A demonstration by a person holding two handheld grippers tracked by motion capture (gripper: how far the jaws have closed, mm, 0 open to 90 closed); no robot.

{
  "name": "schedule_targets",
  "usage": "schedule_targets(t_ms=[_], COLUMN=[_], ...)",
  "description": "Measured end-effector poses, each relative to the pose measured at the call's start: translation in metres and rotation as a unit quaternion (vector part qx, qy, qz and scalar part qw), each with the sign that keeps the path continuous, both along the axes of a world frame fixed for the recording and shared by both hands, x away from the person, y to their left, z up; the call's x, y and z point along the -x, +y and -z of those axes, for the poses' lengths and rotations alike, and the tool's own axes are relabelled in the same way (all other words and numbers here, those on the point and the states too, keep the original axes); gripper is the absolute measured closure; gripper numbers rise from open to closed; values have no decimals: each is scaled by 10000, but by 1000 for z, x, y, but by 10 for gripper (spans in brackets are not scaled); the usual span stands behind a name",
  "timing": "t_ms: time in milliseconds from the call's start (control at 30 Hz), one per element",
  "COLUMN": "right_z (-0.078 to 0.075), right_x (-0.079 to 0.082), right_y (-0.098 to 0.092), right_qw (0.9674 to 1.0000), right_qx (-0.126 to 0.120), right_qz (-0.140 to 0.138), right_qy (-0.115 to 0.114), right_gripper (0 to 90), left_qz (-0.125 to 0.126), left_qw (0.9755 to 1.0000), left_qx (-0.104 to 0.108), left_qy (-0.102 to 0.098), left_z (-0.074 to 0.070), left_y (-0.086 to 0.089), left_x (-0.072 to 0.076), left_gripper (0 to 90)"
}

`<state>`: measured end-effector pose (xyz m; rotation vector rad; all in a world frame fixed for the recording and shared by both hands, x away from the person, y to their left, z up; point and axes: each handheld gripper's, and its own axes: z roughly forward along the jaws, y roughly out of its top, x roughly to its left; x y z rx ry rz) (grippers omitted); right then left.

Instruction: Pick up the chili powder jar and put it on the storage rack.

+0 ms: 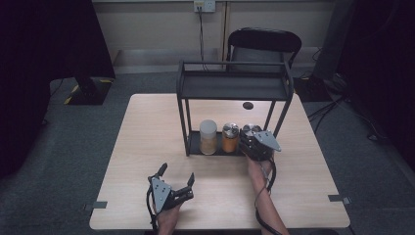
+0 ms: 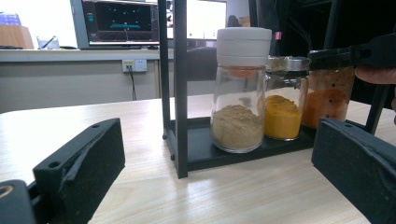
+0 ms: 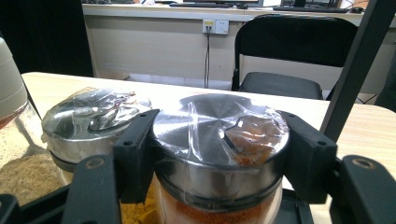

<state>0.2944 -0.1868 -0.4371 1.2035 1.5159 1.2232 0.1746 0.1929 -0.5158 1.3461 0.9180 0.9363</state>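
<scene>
The glass spice jar of red-orange powder (image 3: pixel 219 186) with its film-wrapped steel lid (image 3: pixel 219 140) stands rightmost on the black metal rack's (image 1: pixel 235 85) bottom shelf. Likely slippery, breakable; the lid's rim suits gripping. The right hand-held gripper (image 3: pixel 219 154) clamps it; the left hand-held gripper (image 1: pixel 176 178) rests open on the tabletop (image 1: pixel 147 142).

Overhead forward-down view, two low tongs-mounted close-ups, all sharing the rack (image 1: pixel 235 88).

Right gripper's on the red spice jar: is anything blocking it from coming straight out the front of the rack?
Nothing visible blocks the front. The right gripper clamps the red spice jar by its lid; the yellow spice jar stands close beside it, and the rack's post rises on the other side.
</scene>
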Motion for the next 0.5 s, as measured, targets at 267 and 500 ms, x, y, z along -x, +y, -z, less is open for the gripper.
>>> schedule_targets(t_ms=[267, 500], right_z=[1, 1], right_x=[-2, -3], right_y=[1, 1], right_qw=[10000, 10000], right_qx=[11, -17], right_qz=[18, 19], right_qy=[10, 30], right_gripper=[349, 349], left_qz=[9, 9], left_qw=[10000, 10000], left_qx=[-1, -2], left_qy=[4, 5], left_z=[0, 0], left_y=[0, 0], left_x=[0, 0], left_gripper=[21, 20])
